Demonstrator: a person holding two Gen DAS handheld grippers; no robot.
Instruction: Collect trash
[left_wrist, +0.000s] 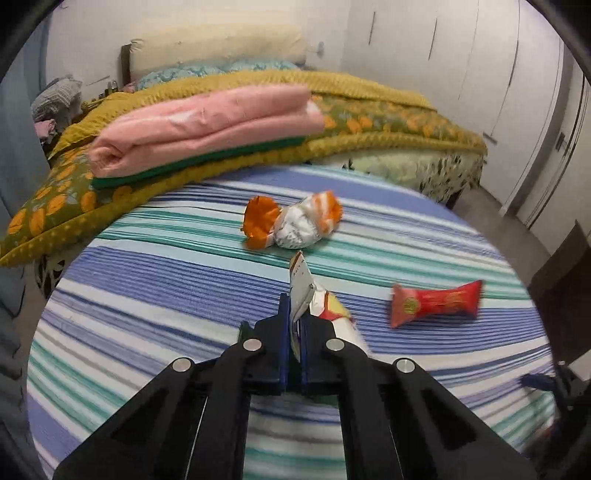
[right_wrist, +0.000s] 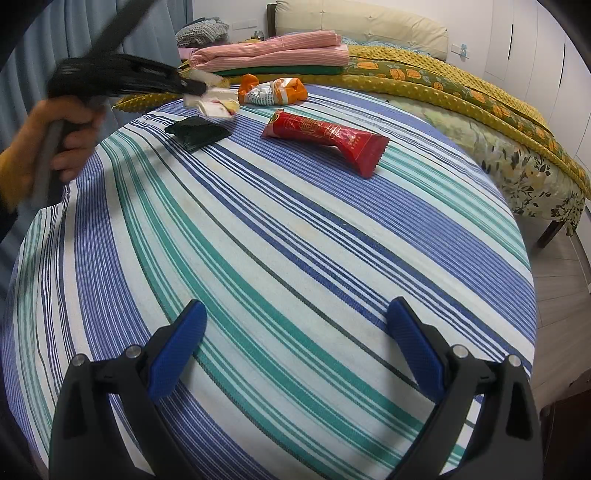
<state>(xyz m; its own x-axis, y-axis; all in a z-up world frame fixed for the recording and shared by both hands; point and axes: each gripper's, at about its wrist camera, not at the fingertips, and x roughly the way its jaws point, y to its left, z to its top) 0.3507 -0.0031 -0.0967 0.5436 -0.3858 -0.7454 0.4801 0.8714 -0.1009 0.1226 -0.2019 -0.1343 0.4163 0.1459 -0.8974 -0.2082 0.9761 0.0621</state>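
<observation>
My left gripper (left_wrist: 294, 321) is shut on a white and yellow wrapper (left_wrist: 302, 286), whose flap sticks up between the blue pads. In the right wrist view the same left gripper (right_wrist: 199, 88) hovers blurred over the far left of the table, with the wrapper (right_wrist: 216, 104) hanging from it. A crumpled orange and white wrapper (left_wrist: 295, 225) (right_wrist: 273, 92) lies just beyond. A red wrapper (left_wrist: 436, 303) (right_wrist: 325, 138) lies to the right. A dark flat wrapper (right_wrist: 197, 133) rests under the left gripper. My right gripper (right_wrist: 295, 332) stands open above the striped cloth, with nothing between its fingers.
The round table carries a blue, green and white striped cloth (right_wrist: 280, 240). Behind it is a bed with a yellow blanket (left_wrist: 388, 110) and a folded pink blanket (left_wrist: 207, 118). A person's hand (right_wrist: 70, 147) holds the left gripper's handle. Wardrobe doors (left_wrist: 461, 55) line the right wall.
</observation>
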